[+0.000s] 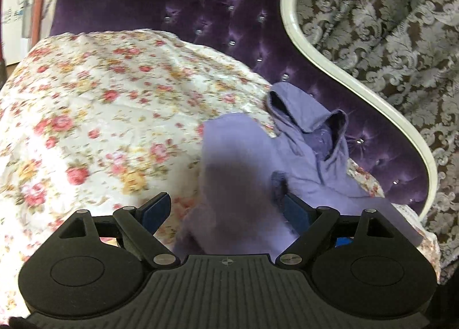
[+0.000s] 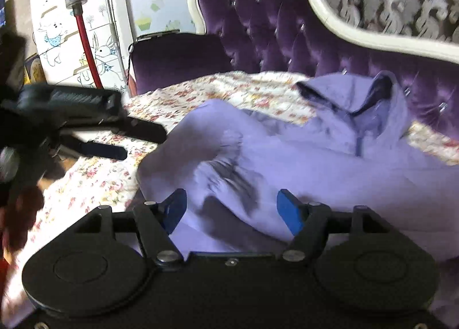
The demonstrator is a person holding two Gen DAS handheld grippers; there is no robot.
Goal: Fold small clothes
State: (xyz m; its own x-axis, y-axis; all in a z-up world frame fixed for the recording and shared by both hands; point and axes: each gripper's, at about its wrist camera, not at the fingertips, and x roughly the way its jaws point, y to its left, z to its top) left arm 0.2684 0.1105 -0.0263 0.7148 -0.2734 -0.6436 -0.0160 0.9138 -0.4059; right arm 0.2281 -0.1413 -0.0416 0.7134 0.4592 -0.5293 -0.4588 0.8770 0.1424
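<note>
Only my right view shows the left gripper, jaws apart and empty, beside the hoodie. My right gripper is released too, hoodie fabric bunched loose between its jaws.

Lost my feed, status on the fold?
Both grippers open, jaws empty. Purple hoodie rumpled on floral bedspread, unfolded. Nothing in the way.

A purple tufted headboard with a curved white frame is rising behind a flowered bedspread. Grey patterned curtains are hanging behind it. A white cabinet with cartoon animals is standing beside a red pole.
</note>
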